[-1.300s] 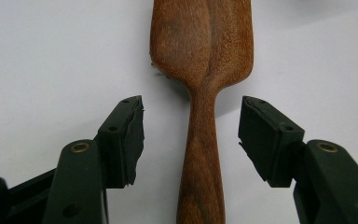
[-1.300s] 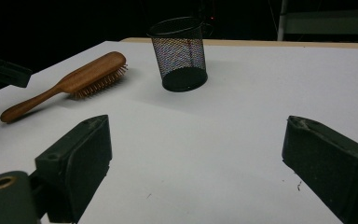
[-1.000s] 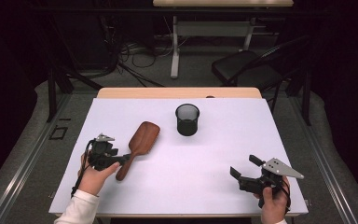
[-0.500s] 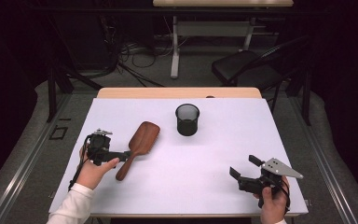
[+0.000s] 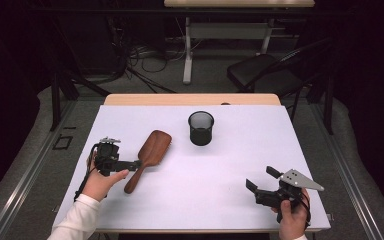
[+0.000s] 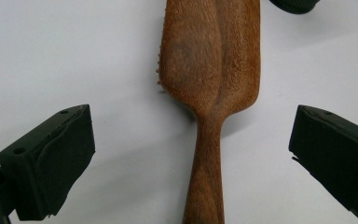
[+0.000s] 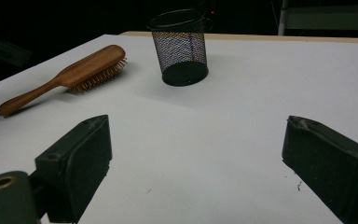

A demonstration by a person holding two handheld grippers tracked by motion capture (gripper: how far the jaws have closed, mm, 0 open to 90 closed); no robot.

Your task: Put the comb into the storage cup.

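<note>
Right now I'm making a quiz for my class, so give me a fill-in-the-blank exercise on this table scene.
1. The hairbrush lies with its bristles facing ____.
2. The mesh cup stands ____ on the table.
3. The left gripper has its jaws on either side of the brush's ____.
4. The right gripper holds ____.

Missing words: down; upright; handle; nothing

The hairbrush lay bristles-down on the table, its handle running between the spread jaws of the left gripper and its head beyond them. The mesh cup stood upright farther off, beyond the brush head. The right gripper rested well apart from both, over the table's near edge.
</note>
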